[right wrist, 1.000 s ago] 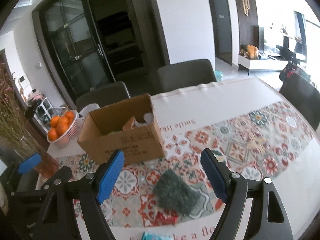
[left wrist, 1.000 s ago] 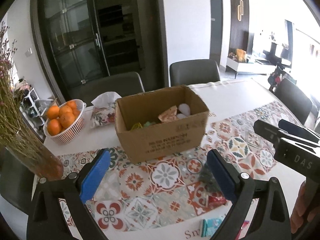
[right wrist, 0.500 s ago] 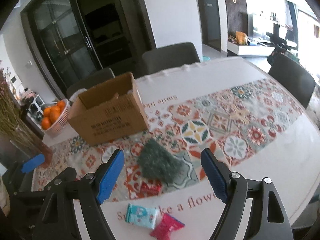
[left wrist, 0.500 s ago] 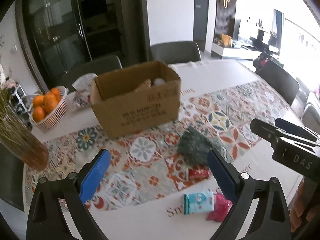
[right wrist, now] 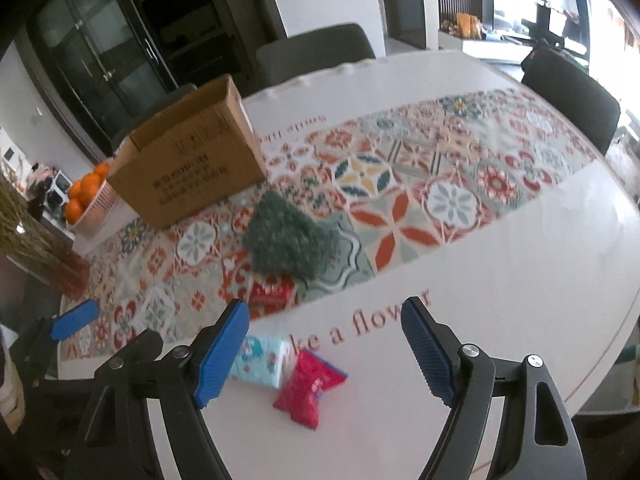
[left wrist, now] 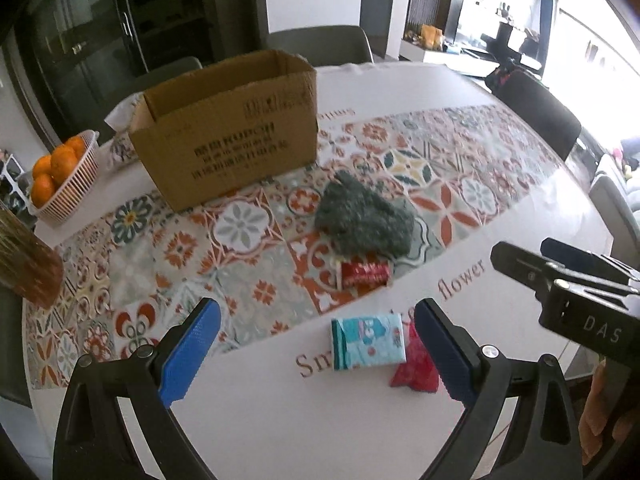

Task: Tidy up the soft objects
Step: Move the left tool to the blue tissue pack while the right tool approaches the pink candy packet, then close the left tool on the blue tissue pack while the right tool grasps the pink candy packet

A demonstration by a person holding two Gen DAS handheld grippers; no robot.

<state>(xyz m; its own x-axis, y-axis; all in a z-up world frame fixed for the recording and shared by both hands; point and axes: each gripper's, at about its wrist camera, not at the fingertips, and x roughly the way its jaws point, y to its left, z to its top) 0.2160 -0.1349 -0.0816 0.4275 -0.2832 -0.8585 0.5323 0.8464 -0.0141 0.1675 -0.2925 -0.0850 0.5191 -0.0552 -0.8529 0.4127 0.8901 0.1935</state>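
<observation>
A cardboard box (left wrist: 228,132) stands open at the back of the table; it also shows in the right wrist view (right wrist: 192,160). In front of it lies a dark green fuzzy cloth (left wrist: 364,216) (right wrist: 288,240). Nearer lie a red packet (left wrist: 364,274) (right wrist: 270,294), a light blue tissue pack (left wrist: 368,342) (right wrist: 262,362) and a red-pink pouch (left wrist: 414,368) (right wrist: 310,386). My left gripper (left wrist: 316,354) is open and empty, above the near table edge by the blue pack. My right gripper (right wrist: 324,354) is open and empty over the pouch.
A basket of oranges (left wrist: 60,176) sits at the left by a tissue box (left wrist: 120,148). A vase of dried flowers (left wrist: 28,264) stands at the near left. Dark chairs (left wrist: 536,116) ring the table (left wrist: 280,420), which has a patterned runner.
Both grippers have pulled back from the box and tilted down toward the near table edge. The blue pack and the red pouch have come into view. Both stay open.
</observation>
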